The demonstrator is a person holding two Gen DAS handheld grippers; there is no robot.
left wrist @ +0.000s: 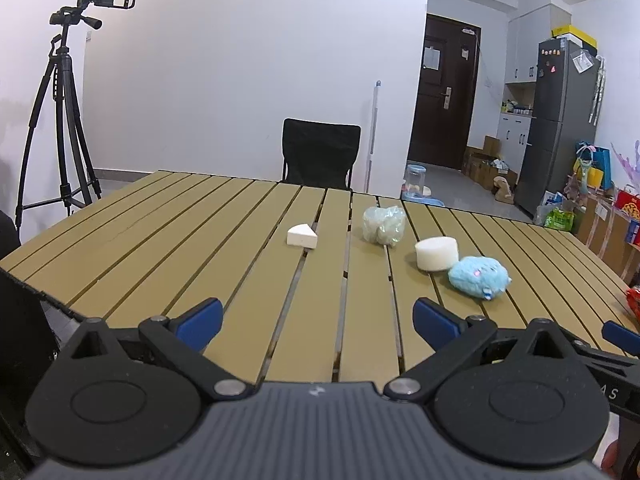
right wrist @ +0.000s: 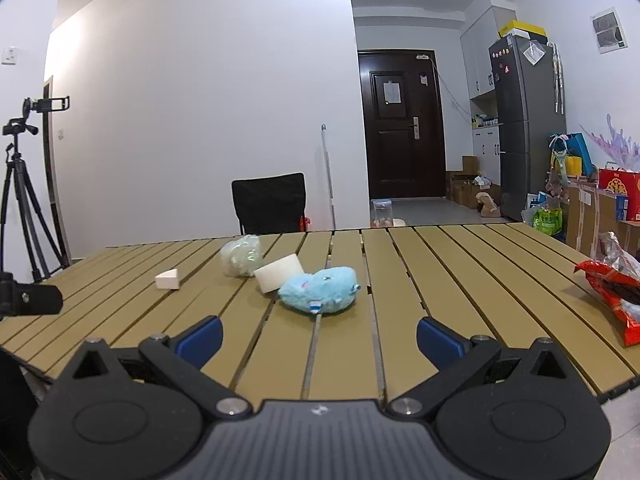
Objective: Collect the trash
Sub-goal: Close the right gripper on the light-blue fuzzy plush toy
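Here, in the left wrist view, the left gripper [left wrist: 318,322] sits low over the near edge of the slatted table [left wrist: 160,232]. Its blue fingers [left wrist: 200,326] are spread wide and hold nothing. Out in the middle of the table lie a white wedge [left wrist: 302,235], a crumpled clear plastic bag [left wrist: 384,225] with something pale inside, a white round block [left wrist: 436,253] and a fluffy blue toy [left wrist: 479,272]. The block and the toy touch.

In the right wrist view, the right gripper [right wrist: 319,338] is also spread wide and holds nothing, over the near edge. The toy [right wrist: 318,289] lies straight ahead. At the right edge of the table rests a red snack bag [right wrist: 614,296], torn open, with something dark showing inside.
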